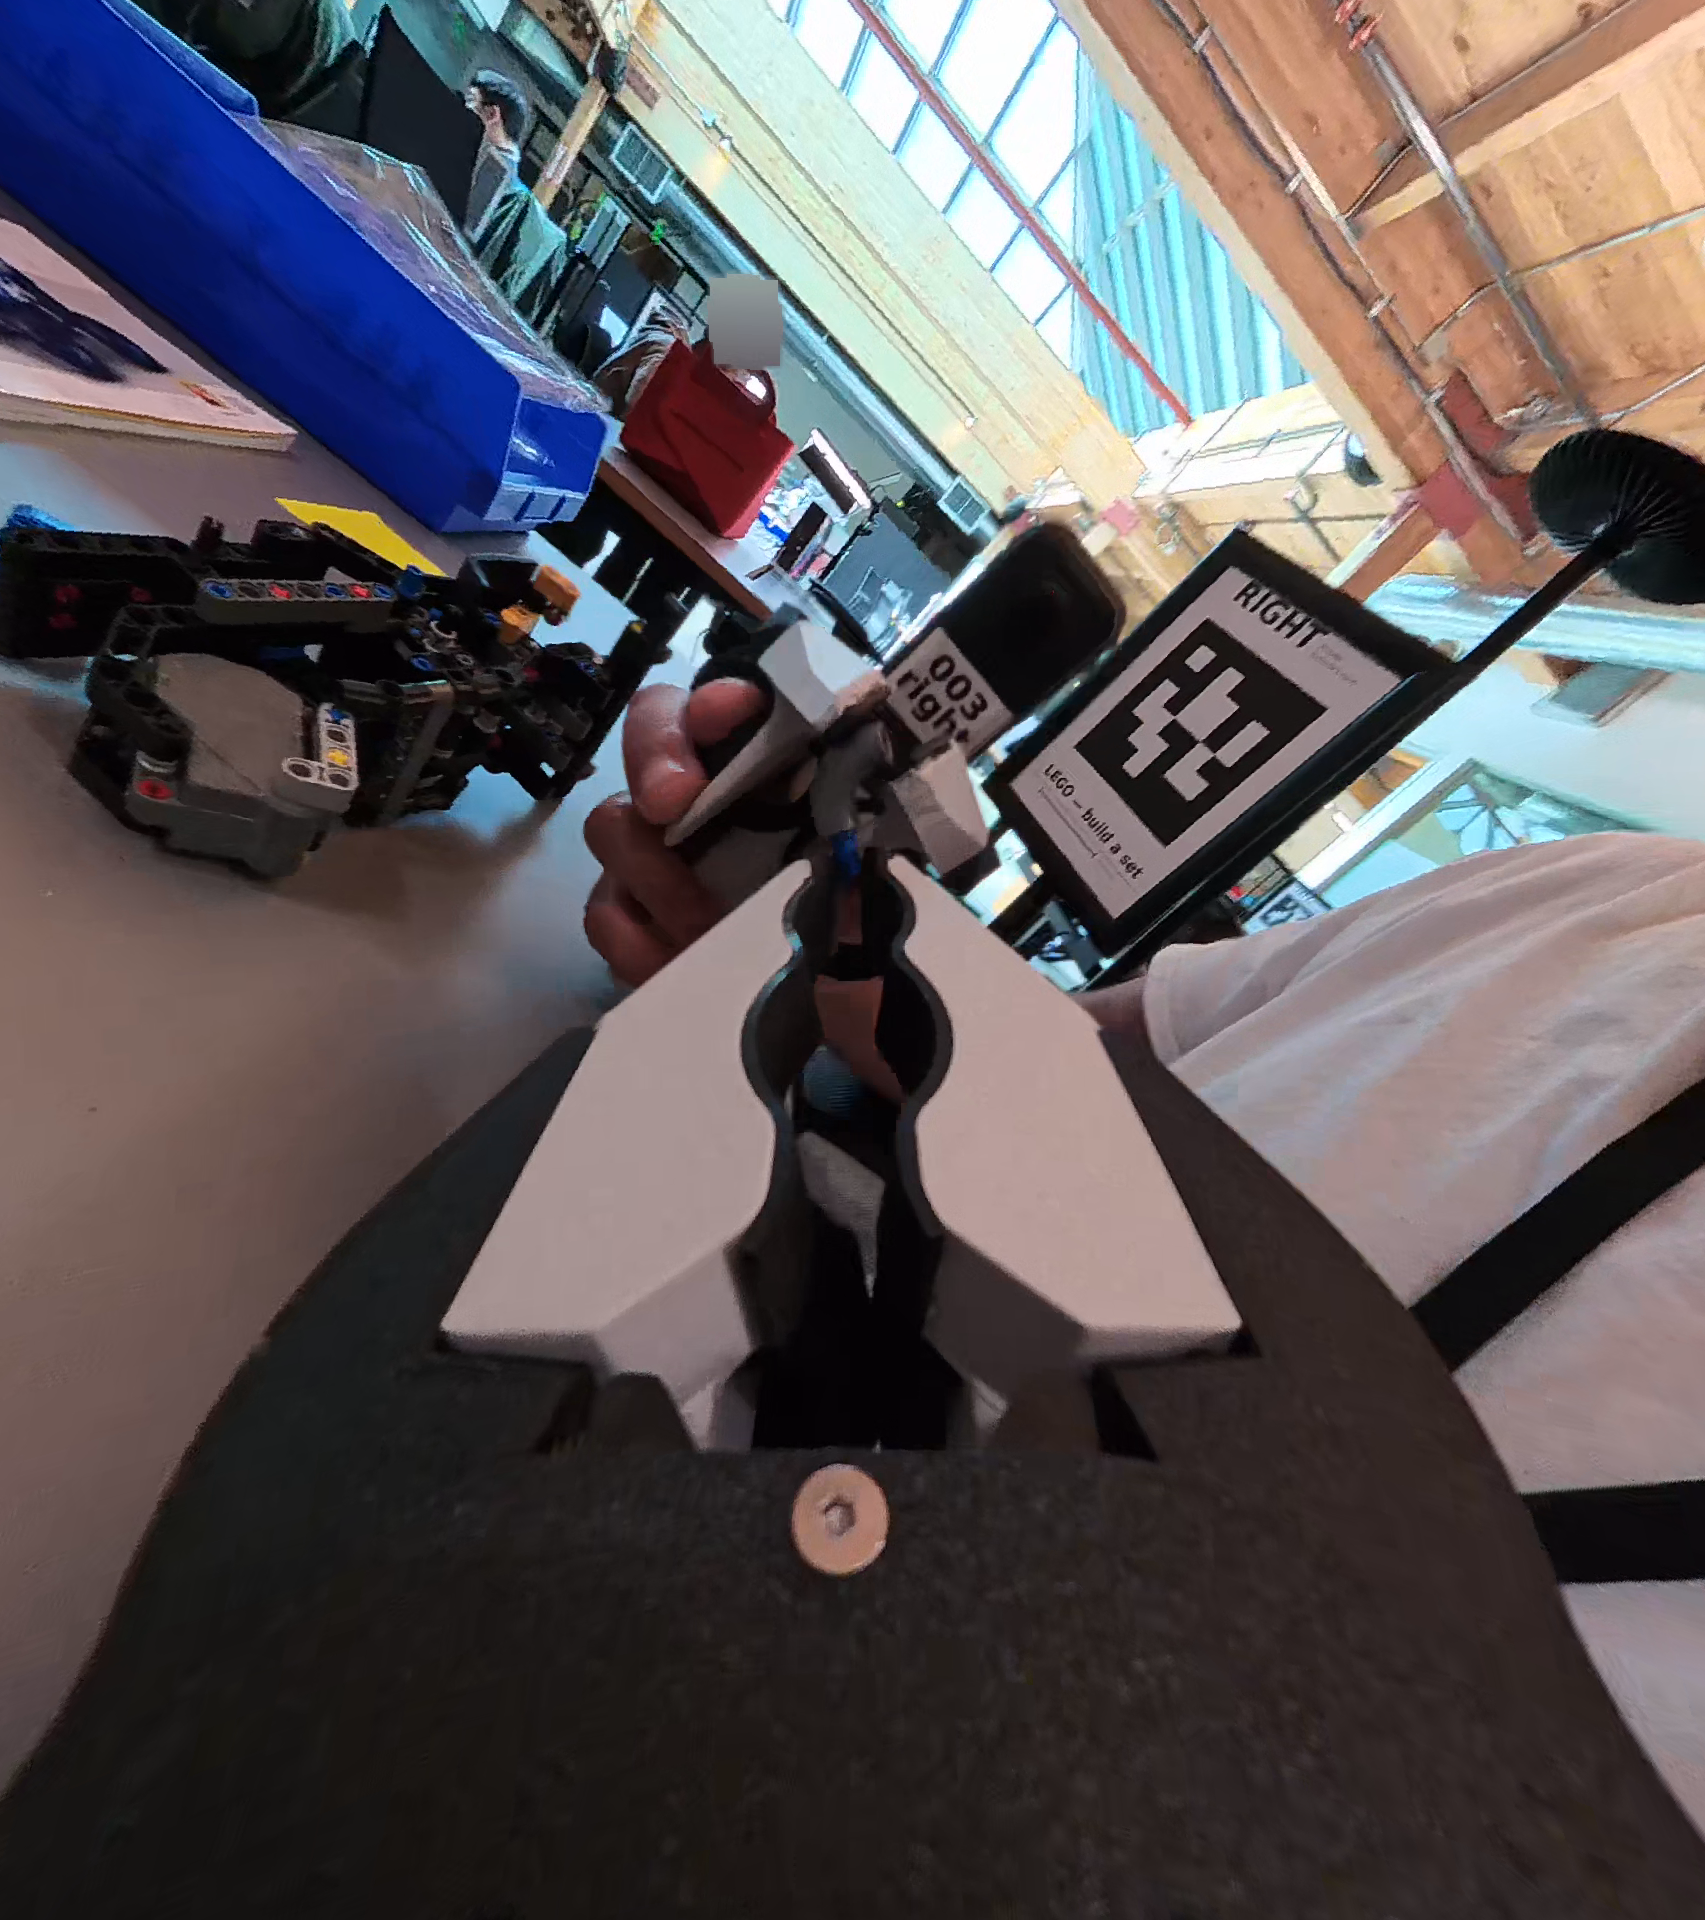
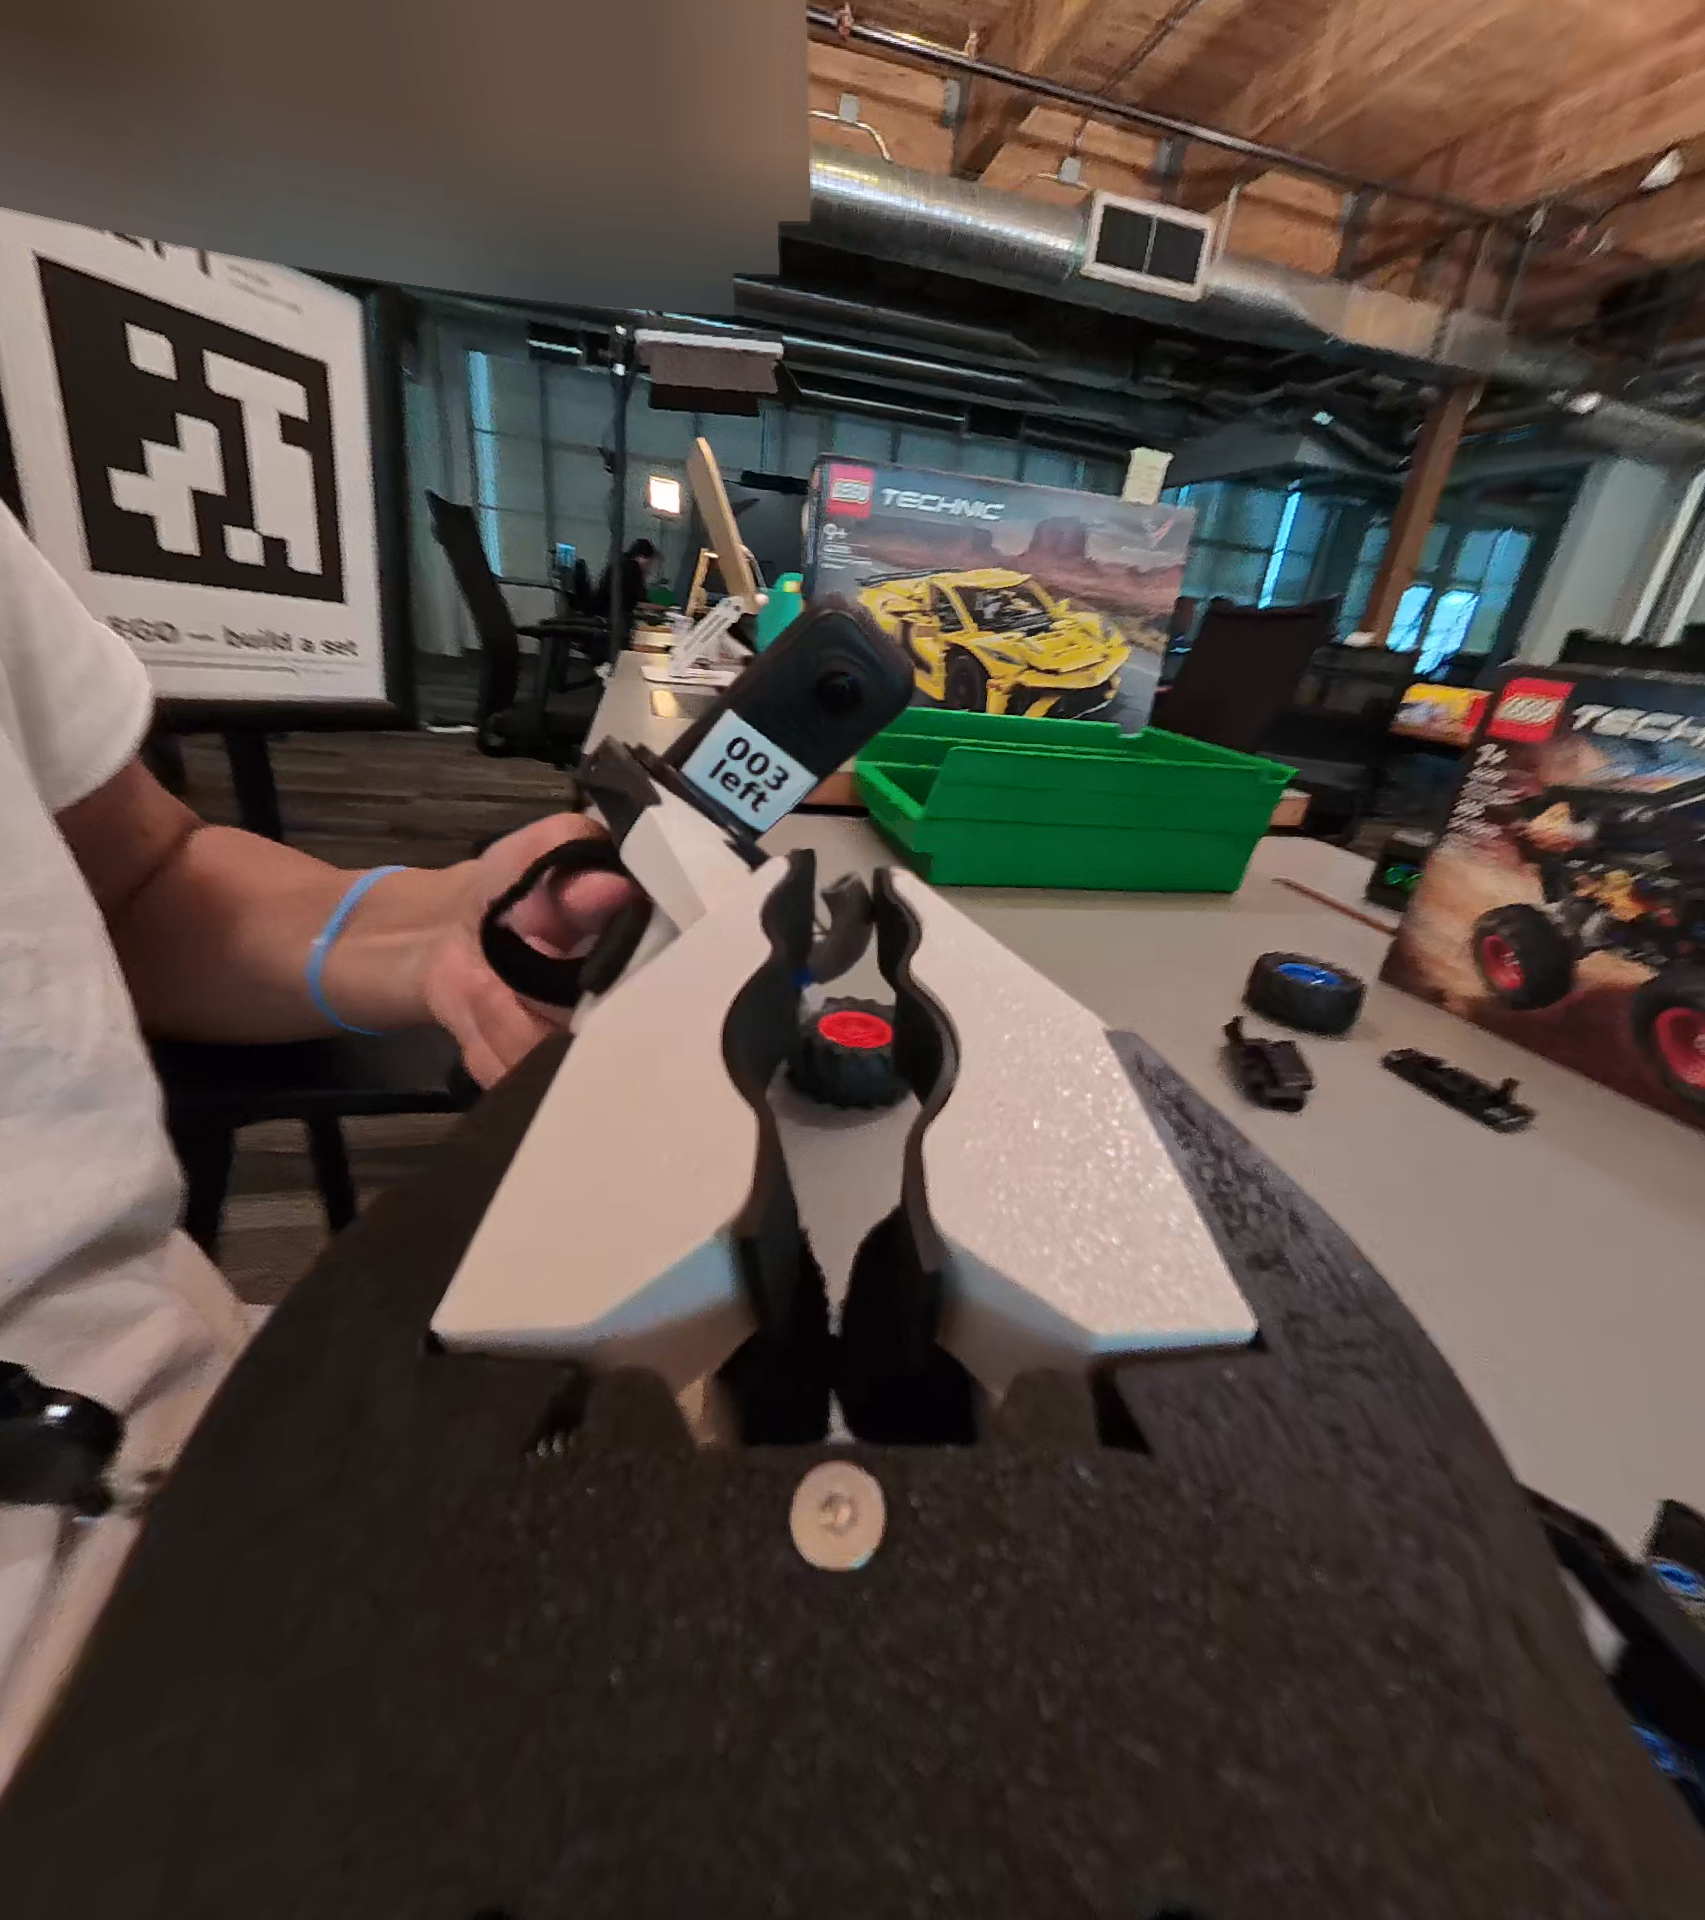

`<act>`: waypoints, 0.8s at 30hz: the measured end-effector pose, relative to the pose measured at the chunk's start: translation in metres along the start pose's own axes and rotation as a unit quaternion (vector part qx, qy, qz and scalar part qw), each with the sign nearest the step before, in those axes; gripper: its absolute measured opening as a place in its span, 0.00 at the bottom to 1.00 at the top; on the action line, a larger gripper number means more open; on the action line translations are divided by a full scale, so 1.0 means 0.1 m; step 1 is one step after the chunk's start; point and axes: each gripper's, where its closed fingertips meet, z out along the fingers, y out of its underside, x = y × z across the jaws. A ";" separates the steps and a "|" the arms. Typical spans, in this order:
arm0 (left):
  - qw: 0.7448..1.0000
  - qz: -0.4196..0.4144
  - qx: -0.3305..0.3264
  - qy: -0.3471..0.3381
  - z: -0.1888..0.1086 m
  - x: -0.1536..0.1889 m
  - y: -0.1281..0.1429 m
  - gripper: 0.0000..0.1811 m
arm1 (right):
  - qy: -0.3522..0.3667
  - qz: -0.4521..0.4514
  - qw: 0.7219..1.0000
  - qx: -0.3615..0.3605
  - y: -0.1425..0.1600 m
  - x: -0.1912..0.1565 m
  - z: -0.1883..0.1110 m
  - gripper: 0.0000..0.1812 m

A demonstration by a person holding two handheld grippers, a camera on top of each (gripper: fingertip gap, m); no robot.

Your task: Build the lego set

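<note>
Left gripper (image 1: 846, 883) nearly closed, tips meeting the right gripper (image 2: 843, 883) at 12 o'clock; a small blue pin (image 1: 846, 854) sits at the tips, hold unclear. Right gripper narrowly parted, grasp unclear. Brick model (image 1: 287, 686) at 10 o'clock; red-hubbed wheel (image 2: 850, 1049) on table (image 2: 1450, 1247).

ceiling (image 2: 1347, 94): wood beams | windows (image 1: 983, 135): daylit | duct (image 2: 941, 208): silver | table (image 2: 1450, 1195): grey | office chair (image 2: 495, 623): black
</note>
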 end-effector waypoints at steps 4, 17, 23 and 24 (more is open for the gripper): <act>0.999 0.038 0.004 -0.024 -0.01 -0.01 -0.01 0.02 | -0.004 0.009 1.000 -0.022 0.08 0.00 0.02 0.05; 0.987 0.130 0.006 -0.090 -0.08 -0.09 0.02 0.00 | 0.034 -0.064 0.996 -0.054 0.14 0.08 0.00 0.04; 0.968 0.197 0.005 -0.156 -0.21 -0.18 -0.05 0.00 | 0.110 -0.040 0.991 -0.066 0.12 0.45 -0.19 0.05; 0.964 0.201 -0.002 -0.172 -0.24 -0.23 -0.05 0.00 | 0.103 -0.029 0.992 -0.064 0.12 0.43 -0.20 0.05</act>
